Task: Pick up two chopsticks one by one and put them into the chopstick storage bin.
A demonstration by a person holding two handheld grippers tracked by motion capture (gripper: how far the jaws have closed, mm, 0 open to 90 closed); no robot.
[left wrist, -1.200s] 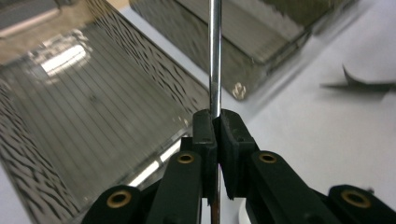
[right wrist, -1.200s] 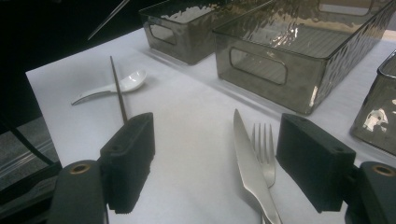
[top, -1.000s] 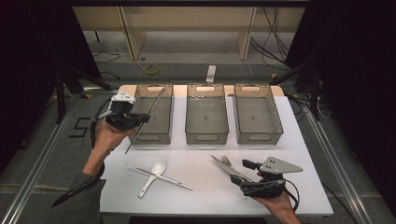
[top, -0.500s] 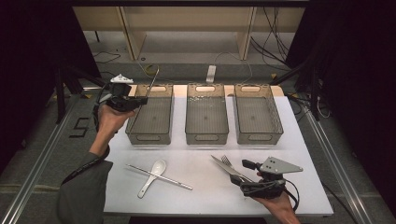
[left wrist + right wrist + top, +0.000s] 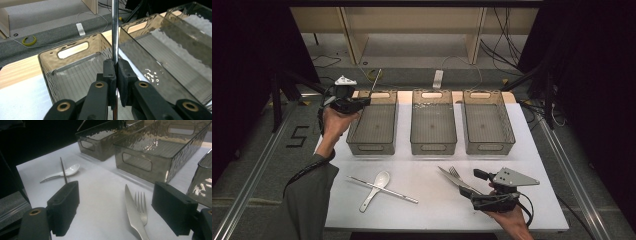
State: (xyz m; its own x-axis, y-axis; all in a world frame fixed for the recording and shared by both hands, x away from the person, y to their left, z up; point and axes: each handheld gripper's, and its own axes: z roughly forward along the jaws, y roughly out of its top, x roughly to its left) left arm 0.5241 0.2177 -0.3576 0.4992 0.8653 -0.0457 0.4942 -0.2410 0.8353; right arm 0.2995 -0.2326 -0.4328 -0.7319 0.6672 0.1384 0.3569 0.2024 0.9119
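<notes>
Standing upright over the left bin's (image 5: pixel 373 131) far end, the metal chopstick (image 5: pixel 115 30) is clamped between the left gripper's (image 5: pixel 116 75) closed jaws; it should tilt level before release. The right gripper (image 5: pixel 115 207) hangs open above knife (image 5: pixel 132 215) and fork (image 5: pixel 141 206).

bare table (image 5: pixel 432 200) front-centre | bins (image 5: pixel 433 122) block rear

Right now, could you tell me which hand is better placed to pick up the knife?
Right. Its open tongs already point at the knife beside the fork, while the left tongs are shut on a chopstick above the far-left bin.
</notes>
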